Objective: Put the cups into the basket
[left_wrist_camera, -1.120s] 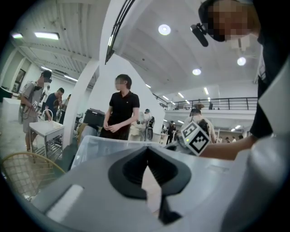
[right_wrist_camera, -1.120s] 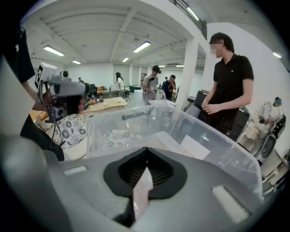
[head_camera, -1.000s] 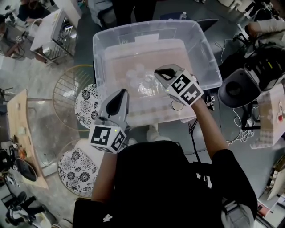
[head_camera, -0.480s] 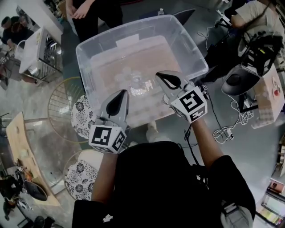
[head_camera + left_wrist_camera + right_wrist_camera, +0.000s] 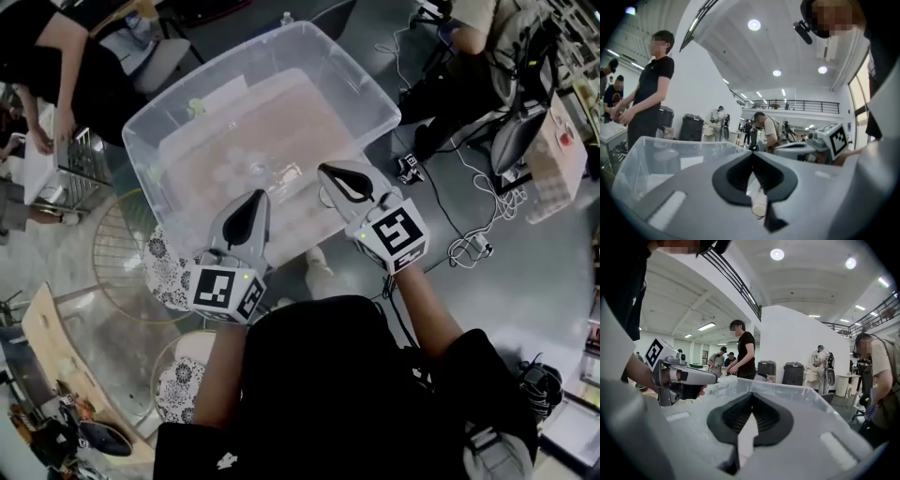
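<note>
A large clear plastic bin (image 5: 382, 101) stands in front of me, and several clear cups (image 5: 273, 174) lie on its bottom. My left gripper (image 5: 255, 195) hovers at the bin's near edge, jaws shut and empty; its own view shows the tips (image 5: 751, 153) meeting above the bin's rim (image 5: 670, 140). My right gripper (image 5: 324, 170) is level with it, just to the right and over the near wall, also shut with nothing in it (image 5: 751, 394). Each gripper shows in the other's view: the right one (image 5: 806, 148) and the left one (image 5: 707, 378).
Round gold wire baskets (image 5: 114, 246) stand on the floor at the left, with black-and-white patterned pieces (image 5: 167, 272) beside them. A person in black (image 5: 66, 56) works at the upper left and another sits at the upper right. Cables (image 5: 469, 246) trail on the floor to the right.
The view has swung, so the bin now sits further up and to the left. My right gripper has drawn back from over the bin's inside to its near wall. Both stay shut.
</note>
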The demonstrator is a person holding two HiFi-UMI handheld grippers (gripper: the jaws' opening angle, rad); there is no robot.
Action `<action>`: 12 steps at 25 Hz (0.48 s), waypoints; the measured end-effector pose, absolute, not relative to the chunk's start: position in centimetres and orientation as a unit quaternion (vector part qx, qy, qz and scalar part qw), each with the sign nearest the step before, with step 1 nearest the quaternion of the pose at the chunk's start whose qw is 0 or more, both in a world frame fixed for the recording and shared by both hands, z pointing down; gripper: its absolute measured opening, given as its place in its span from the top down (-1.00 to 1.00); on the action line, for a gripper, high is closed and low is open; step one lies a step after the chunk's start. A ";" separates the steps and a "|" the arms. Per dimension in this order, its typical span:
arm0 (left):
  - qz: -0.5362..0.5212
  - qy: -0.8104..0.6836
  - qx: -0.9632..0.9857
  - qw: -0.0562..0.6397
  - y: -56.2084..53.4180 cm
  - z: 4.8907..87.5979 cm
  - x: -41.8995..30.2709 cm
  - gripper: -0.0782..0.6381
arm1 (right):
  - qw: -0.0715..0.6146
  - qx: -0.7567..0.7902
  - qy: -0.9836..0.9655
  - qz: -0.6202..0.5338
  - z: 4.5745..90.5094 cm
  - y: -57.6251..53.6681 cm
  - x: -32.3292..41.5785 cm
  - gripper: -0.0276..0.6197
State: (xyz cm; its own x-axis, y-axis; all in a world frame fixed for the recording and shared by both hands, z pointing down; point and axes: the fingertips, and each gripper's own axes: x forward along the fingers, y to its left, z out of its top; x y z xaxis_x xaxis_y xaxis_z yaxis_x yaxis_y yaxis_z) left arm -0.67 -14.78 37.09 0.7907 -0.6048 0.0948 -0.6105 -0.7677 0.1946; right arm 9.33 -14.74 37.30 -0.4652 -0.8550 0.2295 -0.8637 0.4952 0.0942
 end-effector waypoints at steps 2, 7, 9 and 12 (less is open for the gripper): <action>0.020 -0.312 0.944 0.104 -14.5 37.2 0.1 0.76 | 0.123 0.511 -0.850 0.027 37.8 -13.9 10.1 0.91; 0.035 -0.288 0.953 0.092 -14.2 37.6 2.1 0.76 | 0.128 0.529 -0.837 0.048 39.2 -12.3 11.7 0.91; 0.027 -0.280 0.955 0.094 -14.0 37.4 2.9 0.76 | 0.134 0.533 -0.834 0.058 40.0 -11.8 12.3 0.91; 0.027 -0.270 0.958 0.089 -13.7 37.4 3.8 0.76 | 0.142 0.536 -0.829 0.076 41.8 -11.3 13.2 0.91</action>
